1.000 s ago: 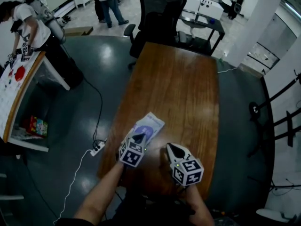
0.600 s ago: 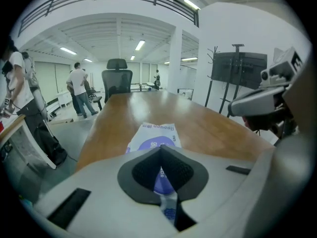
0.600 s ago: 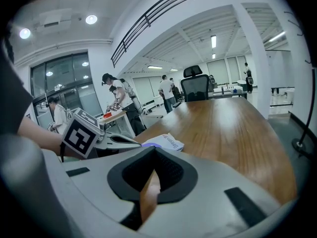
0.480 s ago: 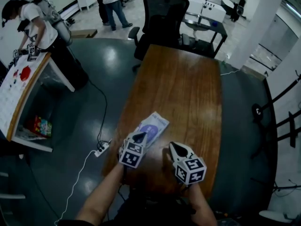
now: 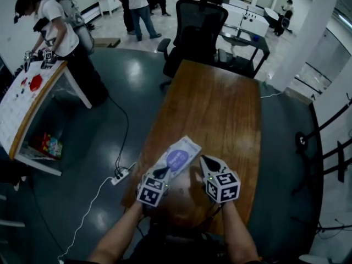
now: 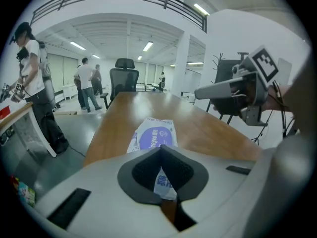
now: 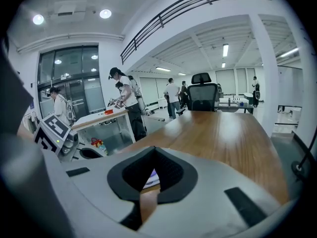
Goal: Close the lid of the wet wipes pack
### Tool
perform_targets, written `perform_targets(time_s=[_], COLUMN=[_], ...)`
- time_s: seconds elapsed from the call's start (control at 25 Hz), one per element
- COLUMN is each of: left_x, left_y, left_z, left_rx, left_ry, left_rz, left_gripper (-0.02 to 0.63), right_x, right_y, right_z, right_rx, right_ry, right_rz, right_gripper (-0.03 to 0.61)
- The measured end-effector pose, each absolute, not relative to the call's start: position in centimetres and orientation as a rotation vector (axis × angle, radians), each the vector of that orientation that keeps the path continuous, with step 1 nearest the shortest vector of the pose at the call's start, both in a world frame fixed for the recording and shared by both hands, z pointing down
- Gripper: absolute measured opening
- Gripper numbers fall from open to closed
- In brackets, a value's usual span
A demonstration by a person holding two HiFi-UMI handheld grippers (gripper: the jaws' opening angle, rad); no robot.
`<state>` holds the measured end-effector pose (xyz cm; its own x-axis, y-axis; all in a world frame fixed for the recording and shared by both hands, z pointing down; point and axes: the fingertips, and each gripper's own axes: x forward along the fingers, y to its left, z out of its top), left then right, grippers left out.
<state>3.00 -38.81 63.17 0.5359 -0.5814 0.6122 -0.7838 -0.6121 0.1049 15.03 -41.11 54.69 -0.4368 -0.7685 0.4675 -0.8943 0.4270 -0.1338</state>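
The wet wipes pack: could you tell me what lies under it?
The wet wipes pack rests on the wooden table, near its left edge. The left claw covers the pack's near end in the head view; anything beneath it is hidden.

White wipes pack [image 5: 187, 146] (purple lid [image 5: 176, 159]) flat on table [image 5: 220, 103].

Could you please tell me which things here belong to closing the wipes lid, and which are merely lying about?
Part of the job:
wet wipes pack, lying on the wooden table
left hand-held gripper, at the pack's near end
right hand-held gripper, to the right of the pack

Just lying about:
office chair
power strip
white side table
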Motion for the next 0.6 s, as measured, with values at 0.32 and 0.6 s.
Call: perform_targets(time_s=[0.32,0.6], left_x=[1.9,3.7], left_y=[-35.3,-29.0], left_z=[53.3,44.0], left_rx=[2.637,2.880], left_ry=[-1.087,-0.964], left_rz=[0.454,0.259], left_gripper=[0.006,0.006], right_x=[12.1,10.7], right_y=[-35.7,-27.5], right_z=[49.8,42.5], right_rx=[1.571,1.716], right_ry=[-2.397,-2.462], right_rz=[0.477,0.305], right_gripper=[0.009,0.009])
